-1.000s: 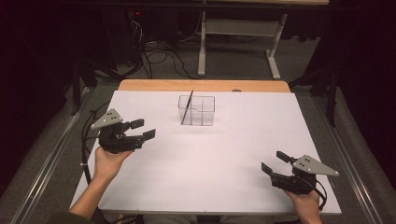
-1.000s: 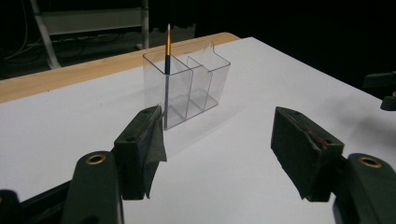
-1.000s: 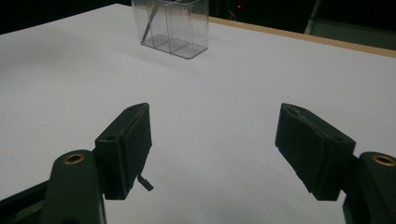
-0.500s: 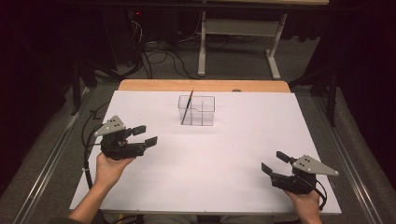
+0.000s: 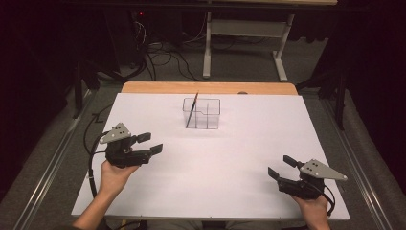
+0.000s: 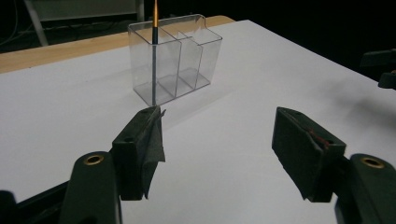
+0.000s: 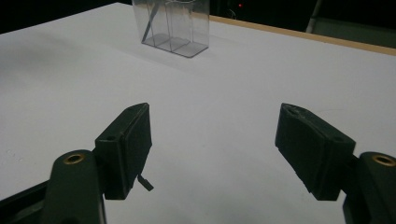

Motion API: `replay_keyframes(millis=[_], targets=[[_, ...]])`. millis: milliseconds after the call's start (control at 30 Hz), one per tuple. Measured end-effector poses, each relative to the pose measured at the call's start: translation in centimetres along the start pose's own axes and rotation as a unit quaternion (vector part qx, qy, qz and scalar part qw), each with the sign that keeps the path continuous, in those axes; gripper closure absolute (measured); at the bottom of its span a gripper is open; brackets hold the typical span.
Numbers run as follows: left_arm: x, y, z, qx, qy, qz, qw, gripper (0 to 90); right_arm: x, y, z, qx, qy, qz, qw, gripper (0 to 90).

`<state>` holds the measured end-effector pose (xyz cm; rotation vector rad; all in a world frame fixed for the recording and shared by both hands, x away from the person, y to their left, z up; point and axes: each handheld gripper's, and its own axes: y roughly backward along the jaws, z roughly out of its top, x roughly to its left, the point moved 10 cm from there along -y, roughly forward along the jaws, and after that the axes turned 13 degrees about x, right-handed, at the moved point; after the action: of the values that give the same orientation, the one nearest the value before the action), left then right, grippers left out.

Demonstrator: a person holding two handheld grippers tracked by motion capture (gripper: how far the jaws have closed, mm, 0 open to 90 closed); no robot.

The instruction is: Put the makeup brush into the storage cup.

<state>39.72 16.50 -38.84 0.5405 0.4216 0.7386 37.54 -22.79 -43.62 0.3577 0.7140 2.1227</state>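
Note:
A clear plastic organizer [image 5: 202, 113] with compartments stands near the table's far middle. A thin dark pencil [image 5: 192, 109] with an orange top leans in its left compartment; the left gripper view shows the organizer [image 6: 177, 58] and the pencil [image 6: 154, 56] ahead. My left gripper [image 5: 146, 143] is open at the table's left, jaws empty, pointing right toward the organizer. My right gripper [image 5: 282, 166] is open near the front right edge, nothing between its jaws. In the right gripper view the organizer [image 7: 173, 25] stands far ahead.
A white sheet [image 5: 230, 158] covers the wooden table [image 5: 210, 88]. Beyond the far edge are a metal desk frame [image 5: 246, 33] and cables on the floor [image 5: 163, 52]. A black cable [image 5: 91, 158] trails from the left gripper.
The left gripper has drawn back toward the near-left side of the table, away from the organizer, staying open. The right gripper has not moved.

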Motion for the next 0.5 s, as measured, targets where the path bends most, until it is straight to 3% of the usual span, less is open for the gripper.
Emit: replay_keyframes(millis=[333,500], targets=[[-0.15,0.00,-0.58,0.001,0.003,0.000,1.0000,33.6,0.02,0.08,0.01,-0.001,-0.003,0.000,1.0000,28.5],[-0.51,-0.05,-0.79,-0.003,0.008,-0.012,0.9999,33.3,0.00,0.06,0.04,-0.002,0.000,-0.001,1.0000,28.5]])
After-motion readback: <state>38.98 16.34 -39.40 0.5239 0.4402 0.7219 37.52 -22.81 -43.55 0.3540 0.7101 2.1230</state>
